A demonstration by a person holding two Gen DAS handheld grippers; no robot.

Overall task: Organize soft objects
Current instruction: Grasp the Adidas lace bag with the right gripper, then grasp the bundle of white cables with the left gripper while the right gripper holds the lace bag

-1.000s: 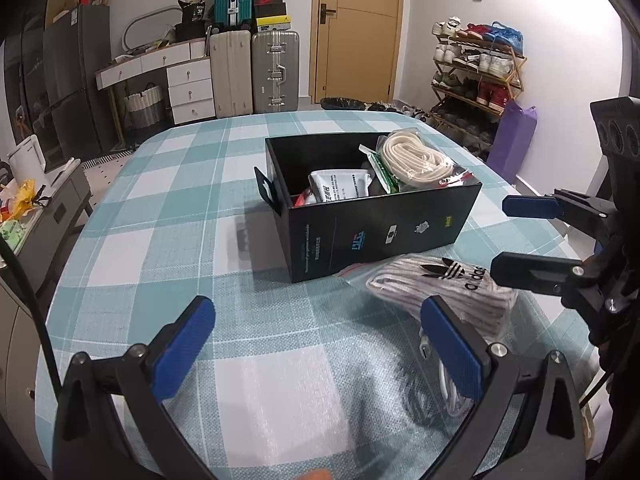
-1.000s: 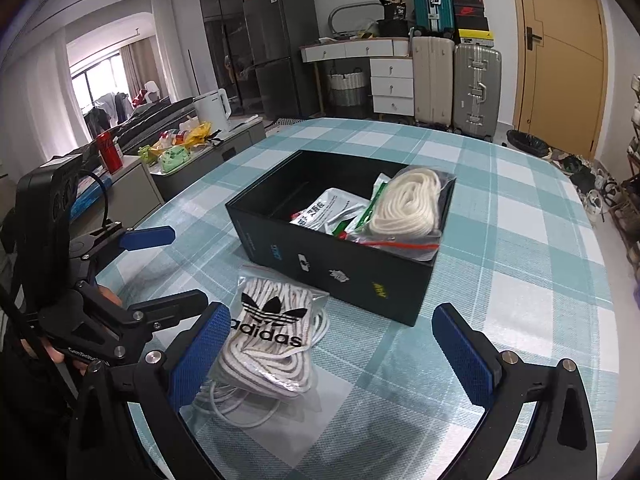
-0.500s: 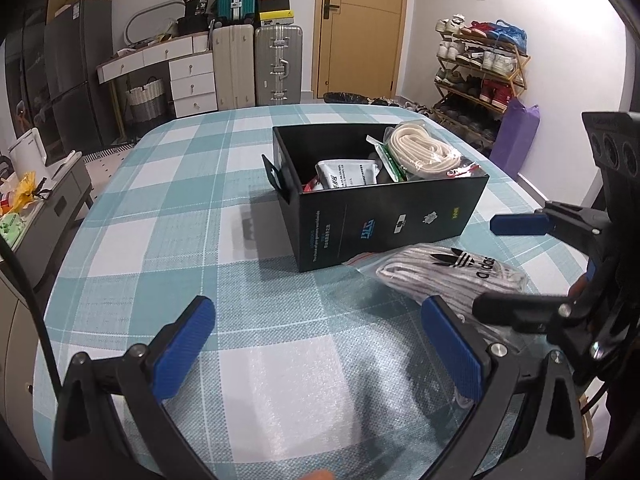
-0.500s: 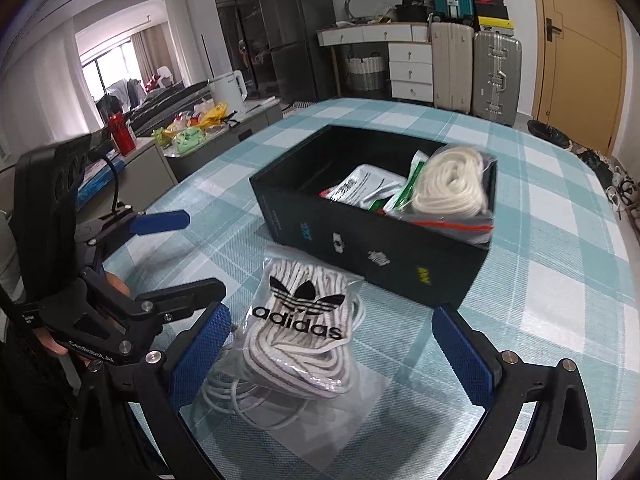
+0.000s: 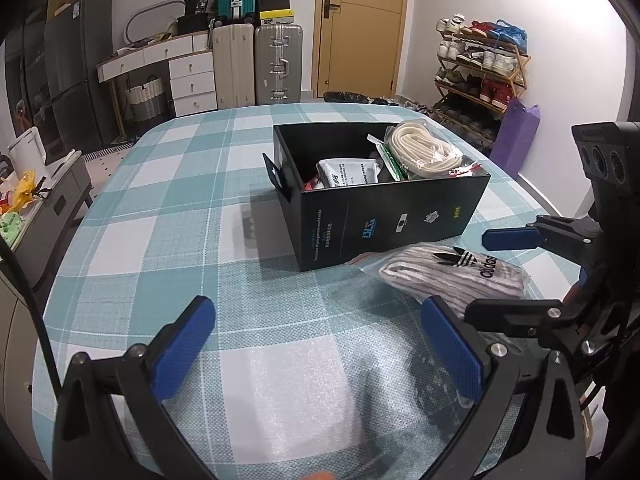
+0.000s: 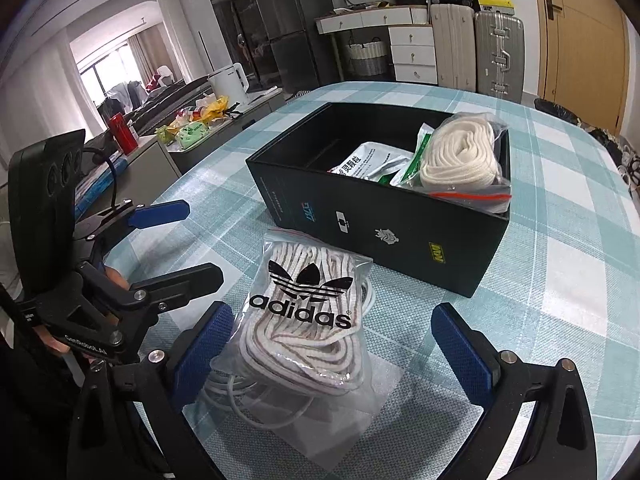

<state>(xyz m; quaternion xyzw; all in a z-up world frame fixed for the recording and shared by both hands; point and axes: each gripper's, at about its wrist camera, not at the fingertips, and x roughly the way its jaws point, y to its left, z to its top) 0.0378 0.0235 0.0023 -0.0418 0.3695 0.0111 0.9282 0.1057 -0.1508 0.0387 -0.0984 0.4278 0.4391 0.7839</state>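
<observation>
A clear zip bag of white laces with an adidas logo (image 6: 304,316) lies on the checked tablecloth in front of a black box (image 6: 384,236); it also shows in the left wrist view (image 5: 456,276). The black box (image 5: 384,224) holds a bag of cream rope (image 6: 460,156) and white packets (image 6: 372,160). My right gripper (image 6: 332,348) is open, low over the adidas bag, its left pad beside the bag. My left gripper (image 5: 316,348) is open and empty above bare tablecloth, left of the bag.
A loose white cord (image 6: 256,400) lies under the adidas bag near the table's front edge. Suitcases (image 5: 276,64) and drawers (image 5: 192,80) stand behind the table. A shoe rack (image 5: 480,68) is at the right, a side counter (image 6: 192,136) at the left.
Both grippers have moved closer to the adidas bag; the right gripper has lowered toward it. Both stay open.
</observation>
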